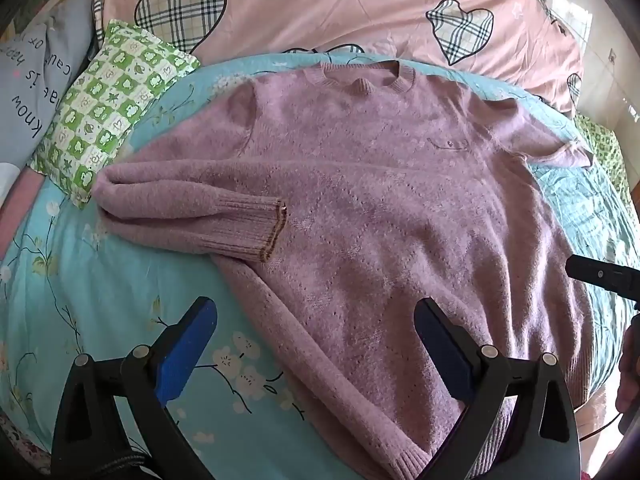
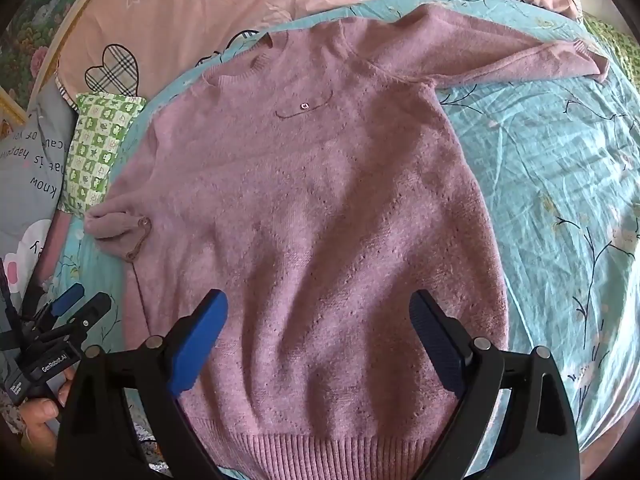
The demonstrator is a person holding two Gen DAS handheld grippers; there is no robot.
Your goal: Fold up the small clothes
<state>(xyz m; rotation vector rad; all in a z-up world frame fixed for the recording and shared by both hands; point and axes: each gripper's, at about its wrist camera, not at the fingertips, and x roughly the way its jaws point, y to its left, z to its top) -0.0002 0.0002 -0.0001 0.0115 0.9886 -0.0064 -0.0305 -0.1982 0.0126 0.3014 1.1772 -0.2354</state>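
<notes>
Left wrist view: left gripper (image 1: 316, 322) hangs w/ jaws spread wide, nothing between them, above the lower left edge of the pink sweater (image 1: 380, 216). Sweater lies face up, flat on the bed (image 1: 80, 300); one sleeve (image 1: 200, 216) is already folded in, its ribbed cuff resting on the chest. Risk here: the jaws straddle the sweater's edge, so a pinch could catch the floral sheet as well as the knit & drag both. Fuzzy, loose knit prob. stretches or slips if grabbed by one layer only. Folded sleeve could slide off if the body gets tugged.

Right wrist view: right gripper (image 2: 318, 320) also wide, empty, over the hem (image 2: 320, 444) area near the sweater's middle. Other sleeve (image 2: 520, 60) lies stretched out toward the far right, not folded yet. Risk: reaching that far from here may ruck up the body; a lopsided fold is likely if the 2 sides don't match.

Surface & room: soft bed, teal floral sheet, wrinkled on the right, so no firm backing for creases. Green checked pillow (image 2: 100, 148) just beside the folded sleeve, pink heart-print quilt (image 2: 200, 20) behind the collar, grey printed cushion (image 1: 32, 92) at far left. Daylight from the right.
</notes>
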